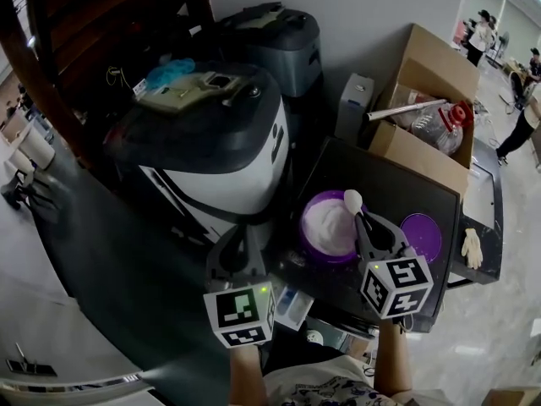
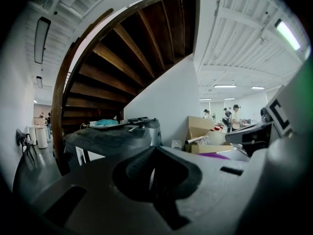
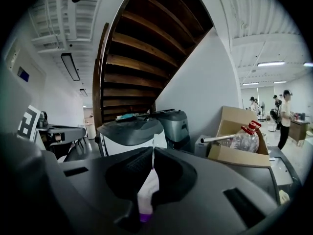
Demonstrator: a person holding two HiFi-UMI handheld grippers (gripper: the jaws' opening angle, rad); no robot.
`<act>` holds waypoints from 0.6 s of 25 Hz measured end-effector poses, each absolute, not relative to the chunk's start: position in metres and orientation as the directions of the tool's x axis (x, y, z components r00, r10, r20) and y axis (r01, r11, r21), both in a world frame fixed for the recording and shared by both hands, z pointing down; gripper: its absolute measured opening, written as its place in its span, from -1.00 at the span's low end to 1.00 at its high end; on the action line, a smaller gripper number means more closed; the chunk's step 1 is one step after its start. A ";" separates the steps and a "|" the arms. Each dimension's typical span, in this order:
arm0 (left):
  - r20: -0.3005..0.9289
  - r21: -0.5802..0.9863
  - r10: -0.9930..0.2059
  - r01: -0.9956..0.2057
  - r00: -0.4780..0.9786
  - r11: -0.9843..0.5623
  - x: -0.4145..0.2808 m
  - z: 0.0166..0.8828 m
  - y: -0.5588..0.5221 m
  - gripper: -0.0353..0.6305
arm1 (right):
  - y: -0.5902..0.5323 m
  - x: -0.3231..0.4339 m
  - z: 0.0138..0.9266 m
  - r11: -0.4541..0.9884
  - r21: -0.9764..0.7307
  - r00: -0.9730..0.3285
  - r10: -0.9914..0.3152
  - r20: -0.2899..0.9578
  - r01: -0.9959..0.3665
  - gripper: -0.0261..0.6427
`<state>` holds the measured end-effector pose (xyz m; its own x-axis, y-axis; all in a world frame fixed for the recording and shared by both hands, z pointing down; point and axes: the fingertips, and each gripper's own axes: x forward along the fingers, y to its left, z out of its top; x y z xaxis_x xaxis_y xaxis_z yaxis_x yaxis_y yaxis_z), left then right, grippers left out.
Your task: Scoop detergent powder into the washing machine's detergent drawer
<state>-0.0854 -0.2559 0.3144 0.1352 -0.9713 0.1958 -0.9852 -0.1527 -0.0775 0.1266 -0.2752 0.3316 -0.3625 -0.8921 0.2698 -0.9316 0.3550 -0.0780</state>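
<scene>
Detergent powder (image 1: pixel 328 225), white and heaped, sits in a round purple plastic tub (image 1: pixel 306 214) on the black tabletop (image 1: pixel 355 163) to the person's right; the tub's flat purple lid (image 1: pixel 421 235) lies just beside it. The right gripper (image 1: pixel 363 220) is clamped on the handle of a small white plastic scoop (image 1: pixel 352 200), whose rounded head stands at the tub's far rim; its own view shows the white handle with a purple end (image 3: pixel 146 190) pinched between the jaws. The left gripper (image 1: pixel 247 245) hangs between tub and machine with its jaws together and nothing between them.

The step in hand looks like loading or lifting the scoop; whether it carries powder I cannot tell. Next the scoop must travel left, kept level, to the white washing machine with the dark grey lid (image 1: pixel 215 155); its detergent drawer cannot be made out in any view, so it probably has to be found or opened first, likely by the free left gripper.

In the way: the left gripper itself sits across that path; a teal cloth (image 1: pixel 169 73) and a beige tray clutter the machine's top. A grey appliance (image 1: pixel 287 45) stands behind; a brown cardboard box (image 1: pixel 423 155) holding a clear plastic bottle with a red cap (image 1: pixel 439 121) is beyond the table; a white glove (image 1: pixel 471 248) lies at the table's right edge.
</scene>
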 end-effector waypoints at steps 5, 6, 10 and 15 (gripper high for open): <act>0.221 -0.074 -0.960 -0.979 0.171 -0.191 -0.084 0.326 -0.274 -0.88 | -0.284 0.127 0.344 0.347 -0.099 -0.360 -0.876 0.321 -0.933 -0.86; 0.227 -0.073 -0.958 -0.978 0.176 -0.197 -0.084 0.328 -0.277 -0.88 | -0.285 0.126 0.346 0.348 -0.108 -0.364 -0.870 0.332 -0.931 -0.86; 0.246 -0.068 -0.949 -0.973 0.199 -0.222 -0.084 0.335 -0.286 -0.88 | -0.292 0.127 0.358 0.353 -0.137 -0.378 -0.837 0.396 -0.926 -0.86; 0.265 -0.059 -0.936 -0.965 0.231 -0.255 -0.080 0.345 -0.293 -0.88 | -0.295 0.127 0.374 0.356 -0.172 -0.393 -0.786 0.477 -0.919 -0.86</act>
<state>-0.0800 -0.2934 0.3450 0.2307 -0.9361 0.2654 -0.9653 -0.2545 -0.0586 0.1271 -0.2946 0.3736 -0.3934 -0.7859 0.4771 -0.9187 0.3556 -0.1719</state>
